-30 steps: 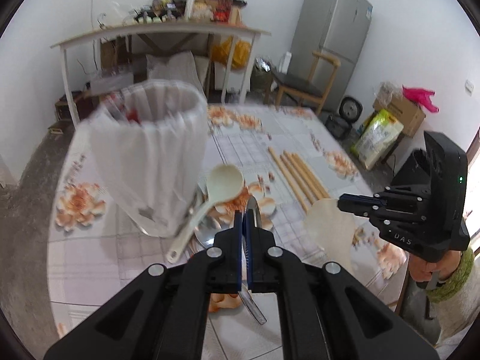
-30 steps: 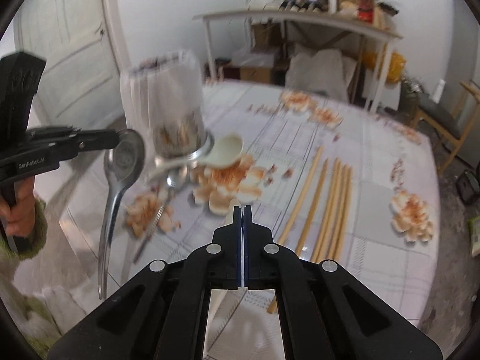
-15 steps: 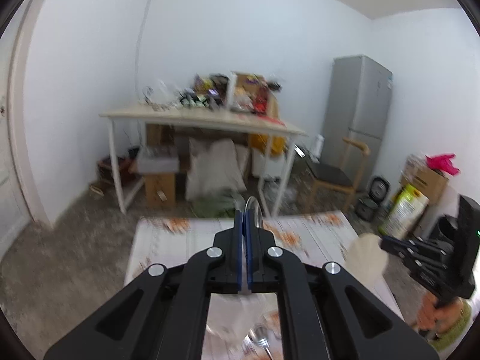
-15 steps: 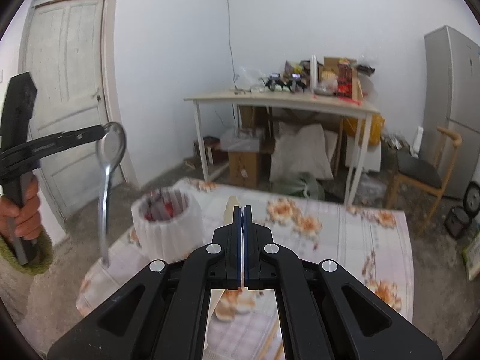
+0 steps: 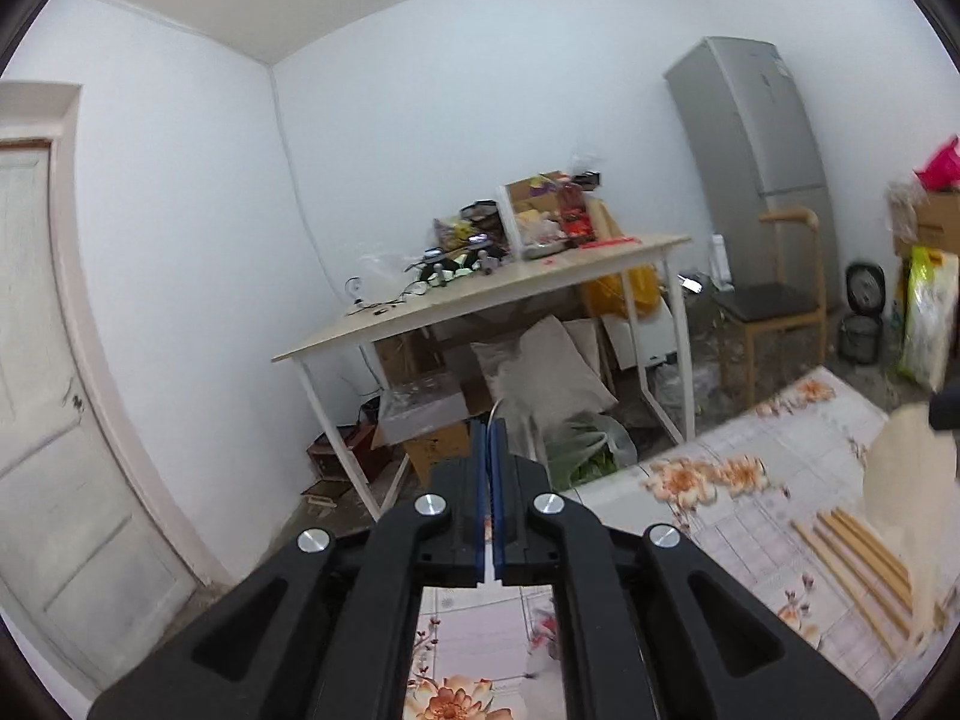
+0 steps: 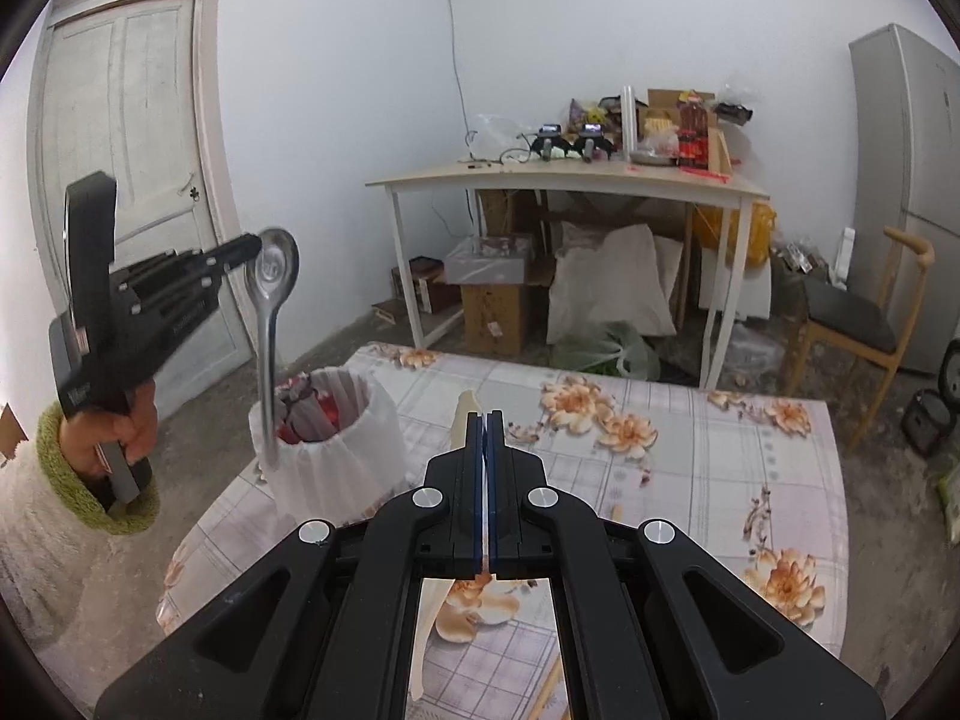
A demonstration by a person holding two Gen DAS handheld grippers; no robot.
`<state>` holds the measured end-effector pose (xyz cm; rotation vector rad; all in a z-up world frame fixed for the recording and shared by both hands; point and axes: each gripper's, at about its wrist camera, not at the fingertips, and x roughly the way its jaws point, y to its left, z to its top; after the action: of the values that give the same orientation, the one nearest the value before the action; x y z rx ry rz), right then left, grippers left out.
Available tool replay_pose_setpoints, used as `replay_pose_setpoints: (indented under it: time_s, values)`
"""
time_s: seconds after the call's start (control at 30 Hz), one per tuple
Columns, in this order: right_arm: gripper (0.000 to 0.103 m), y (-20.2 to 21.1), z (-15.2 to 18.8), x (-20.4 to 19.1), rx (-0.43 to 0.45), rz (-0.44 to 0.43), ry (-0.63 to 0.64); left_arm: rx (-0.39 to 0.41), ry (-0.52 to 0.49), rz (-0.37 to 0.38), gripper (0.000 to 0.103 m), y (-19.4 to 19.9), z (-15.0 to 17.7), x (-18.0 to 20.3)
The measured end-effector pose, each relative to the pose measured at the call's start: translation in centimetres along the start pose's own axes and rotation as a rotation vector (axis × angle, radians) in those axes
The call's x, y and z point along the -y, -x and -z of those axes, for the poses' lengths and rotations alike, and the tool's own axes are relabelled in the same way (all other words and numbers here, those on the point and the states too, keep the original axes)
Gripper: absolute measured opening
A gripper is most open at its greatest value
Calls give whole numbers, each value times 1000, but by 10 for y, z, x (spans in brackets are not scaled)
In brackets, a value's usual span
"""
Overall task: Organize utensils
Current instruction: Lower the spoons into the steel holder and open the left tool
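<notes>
My left gripper (image 5: pixel 491 427) is shut on the bowl of a metal spoon (image 6: pixel 275 276); only the spoon's thin edge (image 5: pixel 493 411) shows between its pads. In the right wrist view the left gripper (image 6: pixel 249 247) is raised at the left, and the spoon's handle hangs down in front of the white pleated holder (image 6: pixel 339 456), its tip near the rim. My right gripper (image 6: pixel 486 418) is shut on a cream plastic spoon (image 6: pixel 463 420), whose handle runs down under the jaws. That cream spoon (image 5: pixel 906 480) shows blurred at the right of the left wrist view. Wooden chopsticks (image 5: pixel 852 558) lie on the table.
The floral tablecloth (image 6: pixel 720 468) covers the work table. Behind it stand a cluttered white desk (image 6: pixel 570 177), a wooden chair (image 6: pixel 852 324) and a grey fridge (image 6: pixel 906 192). A door (image 6: pixel 126 138) is at the left. The holder has red items inside.
Both grippers have risen and tipped up, so the views swing from the tabletop to the room. The metal spoon now hangs handle-down by the holder. Both grips are unchanged.
</notes>
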<state>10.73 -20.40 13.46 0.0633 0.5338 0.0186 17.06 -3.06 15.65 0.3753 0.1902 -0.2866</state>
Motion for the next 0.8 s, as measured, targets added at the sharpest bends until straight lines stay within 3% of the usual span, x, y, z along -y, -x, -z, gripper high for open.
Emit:
replay_pose_setpoints:
  time_s: [0.17, 0.53, 0.8]
  values:
    - [0, 5, 2, -2, -2, 0, 3, 49, -122, -71, 1, 1, 9, 20]
    - [0, 1, 4, 3, -3, -22, -11, 112, -80, -136, 1, 0, -13, 1]
    - [0, -2, 7, 5, -18, -27, -21, 74, -170, -119, 1, -16, 21, 23]
